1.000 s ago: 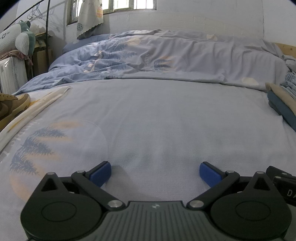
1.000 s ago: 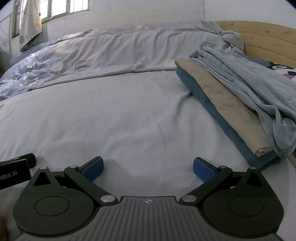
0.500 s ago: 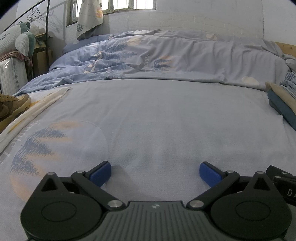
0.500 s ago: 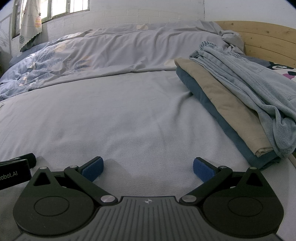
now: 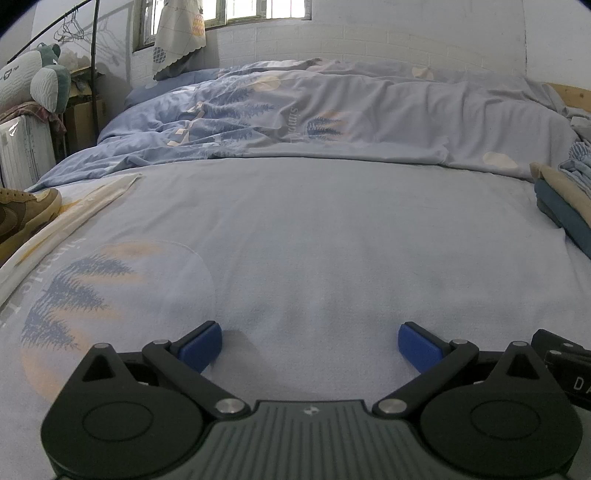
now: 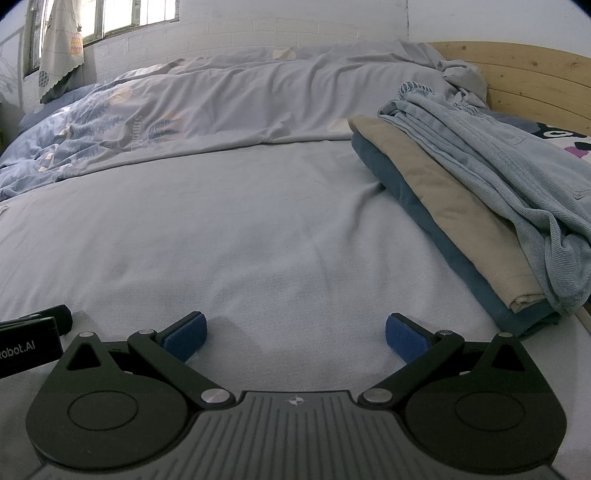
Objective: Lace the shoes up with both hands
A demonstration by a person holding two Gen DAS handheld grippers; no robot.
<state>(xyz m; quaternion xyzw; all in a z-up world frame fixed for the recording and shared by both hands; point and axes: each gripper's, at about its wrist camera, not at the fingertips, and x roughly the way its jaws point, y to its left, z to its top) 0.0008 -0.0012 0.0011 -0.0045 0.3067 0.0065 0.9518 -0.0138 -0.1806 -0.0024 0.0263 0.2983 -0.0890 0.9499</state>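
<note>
Looking for the shoe (image 5: 26, 214), I find it only in my left wrist view, at about nine o'clock on the far left edge: a tan and brown sneaker lying on a pale cream strip of cloth (image 5: 74, 218) at the side of the bed. Only its toe end shows; the rest is cut off by the frame, and I cannot make out its laces. It lies well apart from both tools.

My left gripper (image 5: 310, 345) sits low over the pale blue bedsheet (image 5: 314, 240), its blue-padded fingers (image 5: 201, 345) spread wide with nothing between them but sheet. A printed tree motif (image 5: 70, 295) lies on the sheet at about ten o'clock from it. At three o'clock, a black corner of the other tool pokes into view.

My right gripper (image 6: 294, 334) rests likewise on the sheet, fingers (image 6: 184, 334) released and wide apart, grasping nothing. At nine o'clock in that view a black part of the left tool (image 6: 29, 343) shows beside it.

Farther out, a rumpled duvet (image 5: 314, 118) runs across the bed at twelve o'clock. A stack of folded clothes (image 6: 461, 206), blue, tan and light denim, lies at about two o'clock in the right view, against the wooden headboard (image 6: 517, 74). A window with a short curtain (image 5: 179, 33) sits up at eleven o'clock, and plush toys (image 5: 37, 81) rest at the left edge.
</note>
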